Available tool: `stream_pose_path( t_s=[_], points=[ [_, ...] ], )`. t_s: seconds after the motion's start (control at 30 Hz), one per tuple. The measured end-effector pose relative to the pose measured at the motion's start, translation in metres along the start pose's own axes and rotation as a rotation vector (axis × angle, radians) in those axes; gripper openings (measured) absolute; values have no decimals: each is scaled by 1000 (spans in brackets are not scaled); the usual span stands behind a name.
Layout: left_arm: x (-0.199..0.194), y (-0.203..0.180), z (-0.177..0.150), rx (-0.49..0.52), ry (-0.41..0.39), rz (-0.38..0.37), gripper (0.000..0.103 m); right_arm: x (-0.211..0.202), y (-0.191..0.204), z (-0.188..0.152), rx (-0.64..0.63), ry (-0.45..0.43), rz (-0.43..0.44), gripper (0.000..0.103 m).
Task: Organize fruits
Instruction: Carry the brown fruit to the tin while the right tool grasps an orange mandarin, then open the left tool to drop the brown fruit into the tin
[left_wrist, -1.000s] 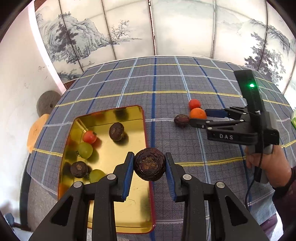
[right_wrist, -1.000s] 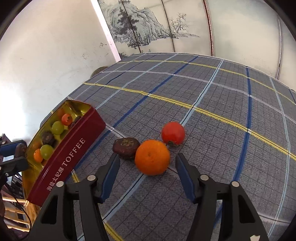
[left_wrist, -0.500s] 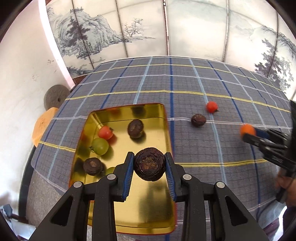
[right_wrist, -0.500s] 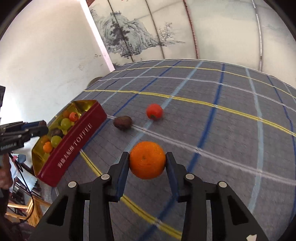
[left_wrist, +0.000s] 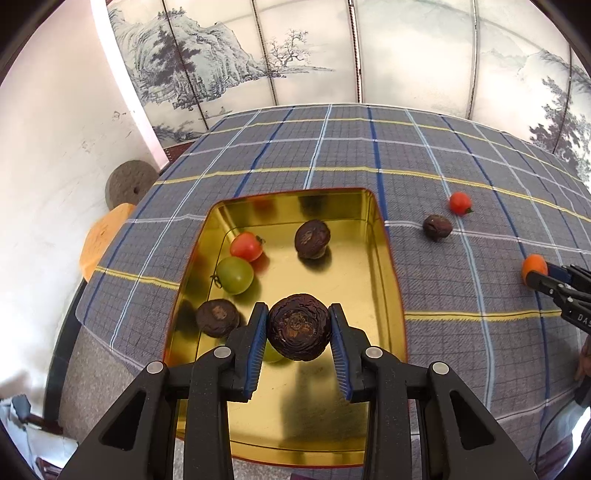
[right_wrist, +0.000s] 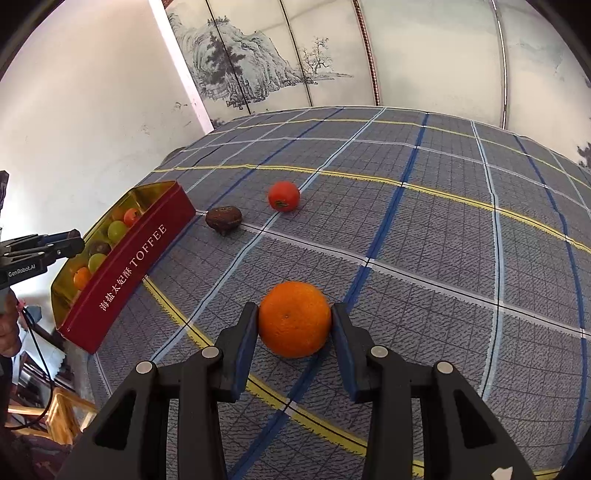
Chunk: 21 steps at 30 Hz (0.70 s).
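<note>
Left gripper (left_wrist: 298, 331) clamped on wrinkled dark round fruit (left_wrist: 298, 327), above glossy gold tin (left_wrist: 373, 221). Right gripper (right_wrist: 294, 325) clamped on dimpled orange (right_wrist: 294, 319), well apart from tin.

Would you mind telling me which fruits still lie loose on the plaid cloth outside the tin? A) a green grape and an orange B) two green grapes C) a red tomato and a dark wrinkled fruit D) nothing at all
C: a red tomato and a dark wrinkled fruit sit on the plaid cloth beyond the tin.
</note>
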<state>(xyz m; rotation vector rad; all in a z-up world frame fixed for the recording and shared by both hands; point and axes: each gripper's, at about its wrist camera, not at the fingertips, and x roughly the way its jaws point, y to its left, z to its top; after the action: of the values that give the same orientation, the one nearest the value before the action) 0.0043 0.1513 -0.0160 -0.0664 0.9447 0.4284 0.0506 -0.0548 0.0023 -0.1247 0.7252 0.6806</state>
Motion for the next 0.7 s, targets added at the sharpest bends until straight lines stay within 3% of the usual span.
stream_pose_path(
  t_s=[0.43, 0.5, 0.63, 0.7],
  points=[
    [15, 3, -13, 23, 32, 36, 35, -9, 18, 9, -17, -14, 30, 37],
    [16, 4, -15, 22, 34, 37, 39, -13, 27, 15, -25, -24, 51, 37],
    [11, 7, -17, 21, 9, 53, 61, -20, 46, 27, -47, -45, 101, 37],
    [8, 8, -18, 23, -8, 62, 63, -23, 61, 35, -67, -57, 135, 37]
  ],
)
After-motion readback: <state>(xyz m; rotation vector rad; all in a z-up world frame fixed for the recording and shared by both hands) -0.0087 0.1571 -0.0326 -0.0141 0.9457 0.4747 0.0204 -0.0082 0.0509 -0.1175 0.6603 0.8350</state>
